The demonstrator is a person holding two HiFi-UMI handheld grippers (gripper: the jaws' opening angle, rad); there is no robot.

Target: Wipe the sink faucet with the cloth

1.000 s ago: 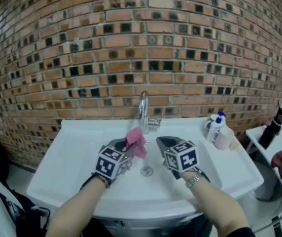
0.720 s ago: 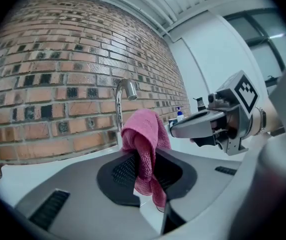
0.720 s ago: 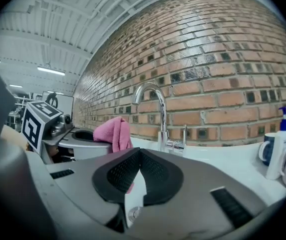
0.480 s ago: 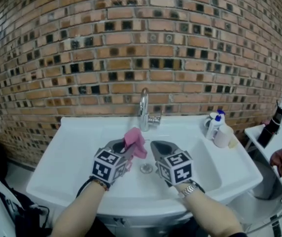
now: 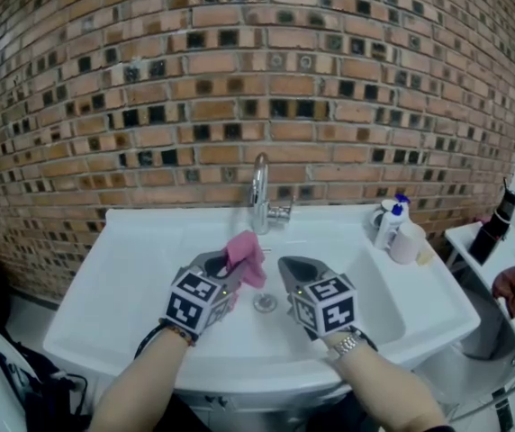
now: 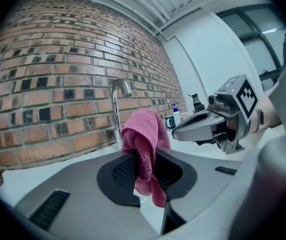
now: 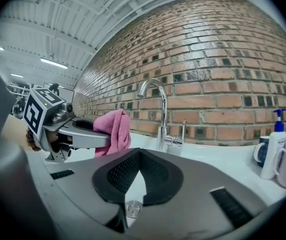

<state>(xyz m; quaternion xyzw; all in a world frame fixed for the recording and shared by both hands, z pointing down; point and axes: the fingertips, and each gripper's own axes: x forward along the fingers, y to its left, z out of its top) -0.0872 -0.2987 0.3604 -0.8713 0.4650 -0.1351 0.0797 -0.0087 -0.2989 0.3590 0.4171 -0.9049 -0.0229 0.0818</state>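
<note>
White ceramic sink (image 5: 131, 268) against a brick wall (image 5: 239, 79). Your left tongs (image 6: 145, 156) clench the pink cloth (image 5: 247, 257), draped vertically, near the upright chrome faucet (image 5: 259, 192). Your right tongs (image 7: 140, 154) are closed, empty.

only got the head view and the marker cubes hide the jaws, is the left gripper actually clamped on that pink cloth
Observer: Yes. The left gripper view shows the pink cloth pinched between the left gripper pads, bunched above them and hanging below.
Operator: right gripper got anything in it
Observer: No. In the right gripper view the right gripper has its tips together with nothing between them; only the sink drain shows through the gap lower down.
Operator: is the cloth on the faucet
Observer: Not yet. The right gripper view shows brick wall between the cloth and the faucet, so they are apart.
</note>
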